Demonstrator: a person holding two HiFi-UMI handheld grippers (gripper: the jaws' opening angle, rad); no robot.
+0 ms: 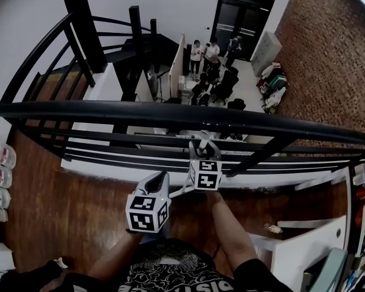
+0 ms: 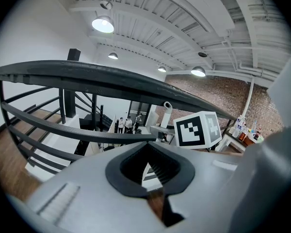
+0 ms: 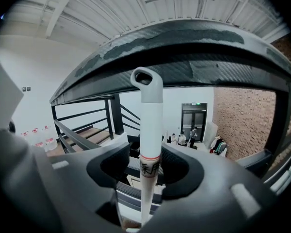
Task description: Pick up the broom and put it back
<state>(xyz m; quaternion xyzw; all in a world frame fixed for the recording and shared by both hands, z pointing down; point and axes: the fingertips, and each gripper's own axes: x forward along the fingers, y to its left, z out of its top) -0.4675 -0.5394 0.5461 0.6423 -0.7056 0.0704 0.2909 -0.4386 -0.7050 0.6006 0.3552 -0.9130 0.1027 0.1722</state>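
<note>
Upright between fingers of right gripper (image 3: pixel 148 173): broom handle (image 3: pixel 151 130), top end at top rail of railing (image 3: pixel 184 52); fingers released, not pressing it; left gripper (image 2: pixel 150 166) clenched, empty. Judged: set-down nearly done. Confirm handle rests steady on rail, then back out straight without nudging it.

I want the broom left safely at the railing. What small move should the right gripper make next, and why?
Probably draw the right gripper straight back, off the broom handle. The handle stands upright between its jaws, which look apart and not pressing it, and its looped top seems to lean on the black handrail.
</note>
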